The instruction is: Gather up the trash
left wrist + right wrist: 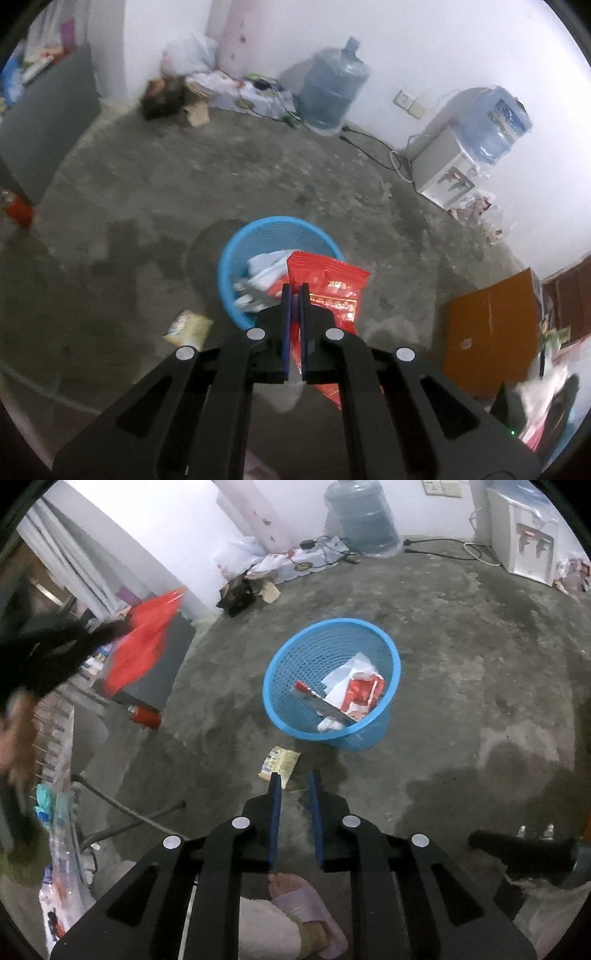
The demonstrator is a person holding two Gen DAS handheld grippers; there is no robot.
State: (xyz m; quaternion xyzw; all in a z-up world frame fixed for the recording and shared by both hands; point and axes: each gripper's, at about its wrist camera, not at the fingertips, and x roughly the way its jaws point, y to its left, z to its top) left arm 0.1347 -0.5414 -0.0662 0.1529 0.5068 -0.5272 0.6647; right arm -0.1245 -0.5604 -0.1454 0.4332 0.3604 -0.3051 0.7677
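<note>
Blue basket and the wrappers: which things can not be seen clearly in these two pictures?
- Blue basket, left wrist view: its near side and part of its contents are hidden by the red packet and the left gripper.
- Red packet, right wrist view: motion blur, print unreadable.
- Yellow wrapper, right wrist view: near end hidden by the right gripper; text too small.

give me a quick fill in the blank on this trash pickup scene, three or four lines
1. The left hand-held gripper is shut on a ____ snack wrapper.
2. The mesh wastebasket on the floor is ____ in colour.
3. The right hand-held gripper holds ____.
4. The yellow packet lies on the floor ____ the wastebasket.

Missing words: red; blue; nothing; outside
</note>
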